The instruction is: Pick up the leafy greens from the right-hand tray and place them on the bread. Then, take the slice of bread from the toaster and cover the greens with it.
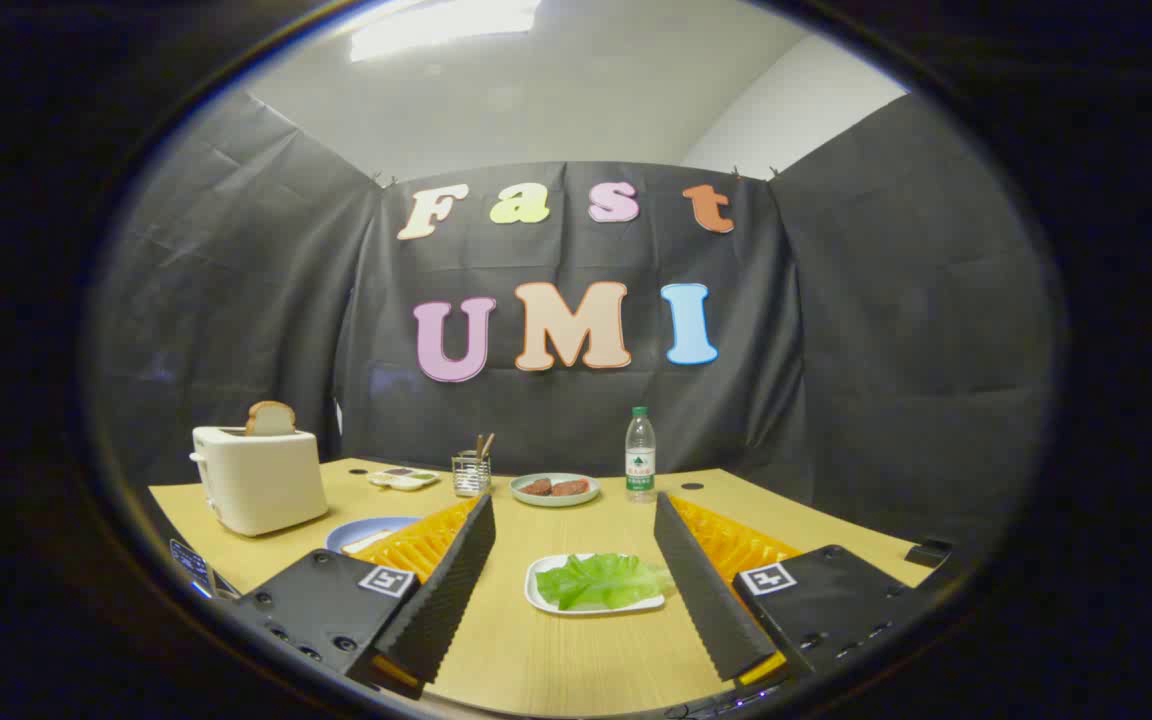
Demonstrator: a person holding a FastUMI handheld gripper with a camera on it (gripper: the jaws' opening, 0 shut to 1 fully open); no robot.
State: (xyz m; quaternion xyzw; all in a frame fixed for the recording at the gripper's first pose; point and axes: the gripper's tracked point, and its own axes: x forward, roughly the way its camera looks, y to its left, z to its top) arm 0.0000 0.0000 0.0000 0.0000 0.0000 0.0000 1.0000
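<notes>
Near the tabletop's [576, 660] front edge, the leafy greens [601, 581] lay on a white tray [539, 598] between the spread fingers of the claw [572, 518], which held nothing. By the left edge, bread [270, 418] stood in the toaster [258, 480].

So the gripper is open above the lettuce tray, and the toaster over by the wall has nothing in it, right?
Not quite. The gripper view shows a slice of bread sticking up from the toaster. The rest holds: the gripper is open, with the lettuce on its tray between the fingers.
</notes>
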